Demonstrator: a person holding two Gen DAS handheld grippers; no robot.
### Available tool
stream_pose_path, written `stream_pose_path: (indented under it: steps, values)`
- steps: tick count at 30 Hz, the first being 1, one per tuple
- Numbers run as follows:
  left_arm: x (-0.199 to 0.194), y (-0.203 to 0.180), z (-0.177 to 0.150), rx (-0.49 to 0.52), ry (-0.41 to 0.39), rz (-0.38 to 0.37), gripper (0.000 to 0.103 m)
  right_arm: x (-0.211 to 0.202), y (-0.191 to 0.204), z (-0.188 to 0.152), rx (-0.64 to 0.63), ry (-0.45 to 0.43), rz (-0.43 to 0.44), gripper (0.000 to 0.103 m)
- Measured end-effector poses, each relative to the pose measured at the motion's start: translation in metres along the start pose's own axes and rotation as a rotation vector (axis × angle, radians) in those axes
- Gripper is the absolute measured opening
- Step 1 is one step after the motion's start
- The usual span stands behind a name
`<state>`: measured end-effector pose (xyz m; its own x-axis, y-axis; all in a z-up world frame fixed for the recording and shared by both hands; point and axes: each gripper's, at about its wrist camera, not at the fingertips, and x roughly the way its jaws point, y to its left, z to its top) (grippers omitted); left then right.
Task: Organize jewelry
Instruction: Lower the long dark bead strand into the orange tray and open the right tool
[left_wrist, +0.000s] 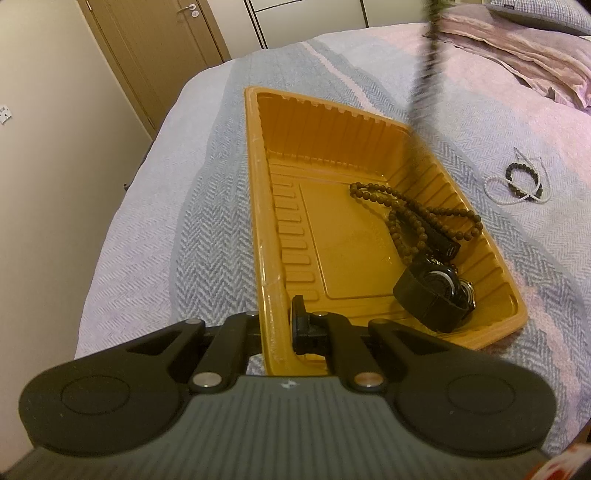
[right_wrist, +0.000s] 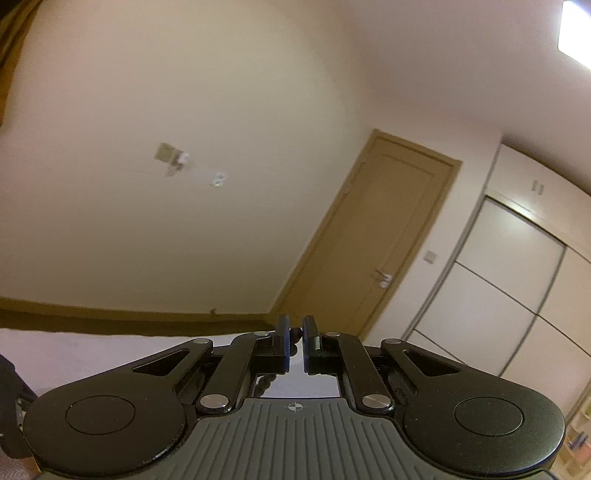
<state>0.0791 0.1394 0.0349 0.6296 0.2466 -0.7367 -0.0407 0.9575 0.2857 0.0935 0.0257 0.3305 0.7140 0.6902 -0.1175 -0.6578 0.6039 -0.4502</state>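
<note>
Jewelry is partly put away. A brown bead necklace (left_wrist: 413, 210) and a black watch (left_wrist: 436, 295) already lie in the yellow tray (left_wrist: 258, 229). Left gripper (left_wrist: 275, 325) has its jaws clenched on the tray's near rim. Right gripper (right_wrist: 294, 341) pinches a dark bead string (right_wrist: 294, 334), which hangs blurry above the tray. Black and white bracelets (left_wrist: 517, 182) wait on the bed (left_wrist: 166, 221). Pillows (left_wrist: 517, 48), a brown door (right_wrist: 376, 236) and pale closets (right_wrist: 498, 288) fill the room.

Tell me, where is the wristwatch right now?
In the left wrist view, the black wristwatch lies inside the yellow tray, in its near right corner, touching the brown bead necklace.
</note>
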Motion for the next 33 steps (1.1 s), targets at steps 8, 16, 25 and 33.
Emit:
stream_pose_path:
  steps: [8, 16, 25, 33]
  values:
    - [0.000, 0.002, -0.001, -0.005, 0.000, -0.003, 0.004, 0.054, 0.047, -0.012, -0.056, 0.088, 0.170, 0.006]
    - [-0.001, 0.004, -0.001, -0.013, -0.004, -0.008, 0.004, 0.098, 0.086, -0.035, -0.131, 0.189, 0.332, 0.006]
    - [-0.001, 0.005, -0.002, -0.017, -0.004, -0.012, 0.004, 0.113, 0.094, -0.075, -0.151, 0.269, 0.362, 0.006]
    - [-0.001, 0.005, -0.002, -0.016, -0.003, -0.011, 0.004, 0.122, 0.108, -0.117, -0.151, 0.361, 0.385, 0.006]
